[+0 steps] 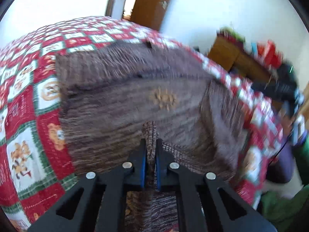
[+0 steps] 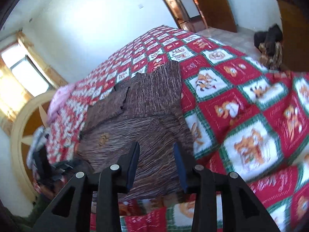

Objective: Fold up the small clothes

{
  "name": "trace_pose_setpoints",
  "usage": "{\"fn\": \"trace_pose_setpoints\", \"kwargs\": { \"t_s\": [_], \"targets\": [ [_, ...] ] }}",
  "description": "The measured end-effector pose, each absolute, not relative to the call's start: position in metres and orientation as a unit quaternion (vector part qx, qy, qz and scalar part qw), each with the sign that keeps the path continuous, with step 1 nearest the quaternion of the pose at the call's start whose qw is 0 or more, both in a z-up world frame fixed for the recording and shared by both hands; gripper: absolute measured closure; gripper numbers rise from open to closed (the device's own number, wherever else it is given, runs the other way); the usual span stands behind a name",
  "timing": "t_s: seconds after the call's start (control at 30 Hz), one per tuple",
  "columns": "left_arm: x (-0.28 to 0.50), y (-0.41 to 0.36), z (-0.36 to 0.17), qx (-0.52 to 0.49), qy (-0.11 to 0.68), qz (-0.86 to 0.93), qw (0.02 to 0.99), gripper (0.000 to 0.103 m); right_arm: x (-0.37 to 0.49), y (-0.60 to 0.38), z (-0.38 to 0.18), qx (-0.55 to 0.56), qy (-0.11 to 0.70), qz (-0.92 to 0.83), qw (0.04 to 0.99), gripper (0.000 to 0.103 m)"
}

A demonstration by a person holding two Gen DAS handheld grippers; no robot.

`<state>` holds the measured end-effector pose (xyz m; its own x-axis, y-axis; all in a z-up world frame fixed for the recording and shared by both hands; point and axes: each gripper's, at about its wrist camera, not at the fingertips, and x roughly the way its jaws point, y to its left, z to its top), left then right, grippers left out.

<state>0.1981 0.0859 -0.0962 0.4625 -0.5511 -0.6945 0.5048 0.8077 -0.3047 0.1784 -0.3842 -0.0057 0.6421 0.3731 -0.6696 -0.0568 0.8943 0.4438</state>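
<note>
A brown knitted garment (image 1: 125, 96) with a small orange motif lies spread on a red, white and green patchwork quilt (image 1: 23, 106). My left gripper (image 1: 151, 143) is shut on a raised fold of the garment's near edge, and the cloth stands up between its blue pads. In the right wrist view the same garment (image 2: 146, 104) lies under my right gripper (image 2: 156, 145). Its jaws stand apart over the flat cloth, pinching nothing. The left gripper (image 2: 58, 166) shows blurred at the garment's left edge.
The quilt (image 2: 241, 100) covers a bed that fills most of both views. A pink cloth (image 2: 59, 100) lies at its far left. A wooden door (image 2: 212, 0), dark items on the floor (image 2: 268, 36) and a wooden cabinet (image 1: 227, 56) stand beyond the bed.
</note>
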Motion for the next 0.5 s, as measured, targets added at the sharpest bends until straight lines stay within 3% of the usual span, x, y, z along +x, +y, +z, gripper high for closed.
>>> {"fn": "trace_pose_setpoints", "kwargs": {
  "t_s": [0.17,0.47,0.5],
  "targets": [
    [0.209,0.133,-0.083,-0.162,0.377,-0.288,0.865,0.095,0.215,-0.354,-0.013,0.092,0.432,0.131,0.888,0.065],
    [0.22,0.138,-0.113,-0.188,0.415,-0.237,0.858,0.095,0.28,-0.309,-0.063,-0.004,0.501,0.128,0.856,0.064],
    [0.219,0.137,-0.115,-0.186,0.415,-0.238,0.858,0.095,0.28,-0.306,-0.064,-0.02,0.495,0.125,0.86,0.059]
  ]
}}
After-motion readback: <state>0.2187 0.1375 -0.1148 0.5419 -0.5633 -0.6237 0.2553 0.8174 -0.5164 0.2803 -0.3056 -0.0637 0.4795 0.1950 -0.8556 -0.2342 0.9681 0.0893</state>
